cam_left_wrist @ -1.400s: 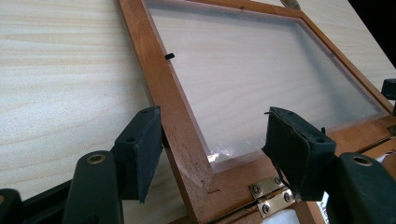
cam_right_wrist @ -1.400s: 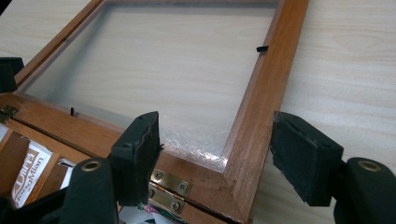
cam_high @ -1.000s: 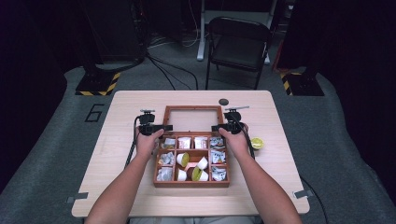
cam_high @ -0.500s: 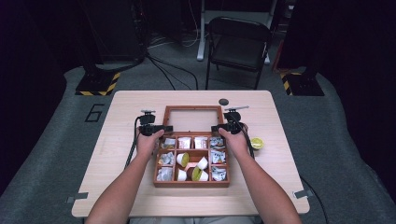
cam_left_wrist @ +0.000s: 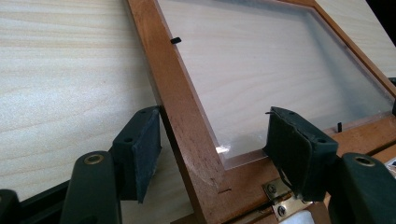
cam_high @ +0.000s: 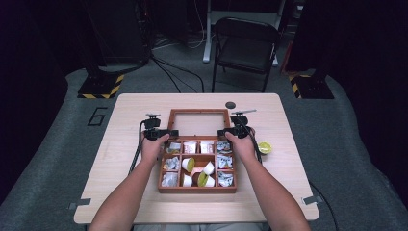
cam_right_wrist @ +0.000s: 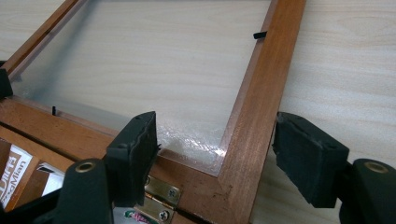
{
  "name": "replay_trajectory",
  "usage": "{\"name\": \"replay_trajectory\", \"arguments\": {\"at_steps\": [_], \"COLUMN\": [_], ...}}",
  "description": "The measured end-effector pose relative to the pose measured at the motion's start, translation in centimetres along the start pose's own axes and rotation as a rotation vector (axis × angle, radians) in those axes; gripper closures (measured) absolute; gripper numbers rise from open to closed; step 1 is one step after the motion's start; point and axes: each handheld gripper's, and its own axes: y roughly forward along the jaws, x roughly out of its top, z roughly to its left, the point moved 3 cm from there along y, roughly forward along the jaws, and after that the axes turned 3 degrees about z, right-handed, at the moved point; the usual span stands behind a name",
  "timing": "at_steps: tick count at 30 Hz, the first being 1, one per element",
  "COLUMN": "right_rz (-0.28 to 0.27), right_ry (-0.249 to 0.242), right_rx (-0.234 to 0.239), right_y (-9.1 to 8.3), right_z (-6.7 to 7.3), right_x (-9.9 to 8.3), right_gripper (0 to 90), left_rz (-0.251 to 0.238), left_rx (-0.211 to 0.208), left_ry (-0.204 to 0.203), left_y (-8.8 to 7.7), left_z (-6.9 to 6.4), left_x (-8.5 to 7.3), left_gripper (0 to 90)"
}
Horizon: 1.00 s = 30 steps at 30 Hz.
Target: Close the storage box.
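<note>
**Both tongs straddle the hinge corners of the open box lid**

A wooden box [cam_high: 197, 166] sits mid-tabletop [cam_high: 134, 110], its glass-paned lid [cam_high: 198, 122] swung open and lying flat on the far side. The left tongs [cam_high: 169, 133] stand at the lid's near left corner and the right tongs [cam_high: 222, 132] at its near right corner, each held in one of the person's hands.

In the left gripper view, the left tongs [cam_left_wrist: 212, 147] have the lid's side rail [cam_left_wrist: 180, 102] between their pads. One pad lies against the rail's outer edge or just beside it, I cannot tell which; the other stands clear over the glass. The grip is loose, not clamped. In the right gripper view, the right tongs [cam_right_wrist: 215, 149] bracket the opposite side rail [cam_right_wrist: 254, 98] with a gap on both sides, so they are open. A brass hinge [cam_right_wrist: 159, 193] shows below each corner.

The box's compartments hold small printed packets [cam_high: 223, 161], white cups [cam_high: 208, 168] and green-yellow pieces [cam_high: 190, 164]. A packet [cam_right_wrist: 14, 179] at the right gripper view's lower left reads partly "Mian"; the rest is cut off. A "6" [cam_high: 97, 116] is marked on the floor left of the tabletop. A lime half [cam_high: 264, 147] lies right of the box, and a dark round disc [cam_high: 230, 104] beyond the lid.
</note>
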Motion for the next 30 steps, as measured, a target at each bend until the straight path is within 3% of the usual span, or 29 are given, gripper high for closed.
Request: {"name": "replay_trajectory", "arguments": {"at_steps": [16,20,30], "right_rz": [0.006,0.005,0.01], "right_ry": [0.016,0.019,0.031], "right_rx": [0.015,0.013,0.038], "right_y": [0.3,0.45,0.7], "right_z": [-0.12,-0.12,-0.43], "right_x": [0.05,0.04,0.06], "right_gripper": [27.0,26.1,24.6], "left_rz": [-0.004,-0.007,-0.011], "left_rx": [-0.013,-0.033,-0.031], "left_ry": [-0.007,-0.037,-0.023], "left_y": [0.27,0.49,0.59], "left_z": [0.25,0.13,0.16], "left_x": [-0.02,-0.03,0.01], "left_gripper": [33.5,33.0,31.8]}}
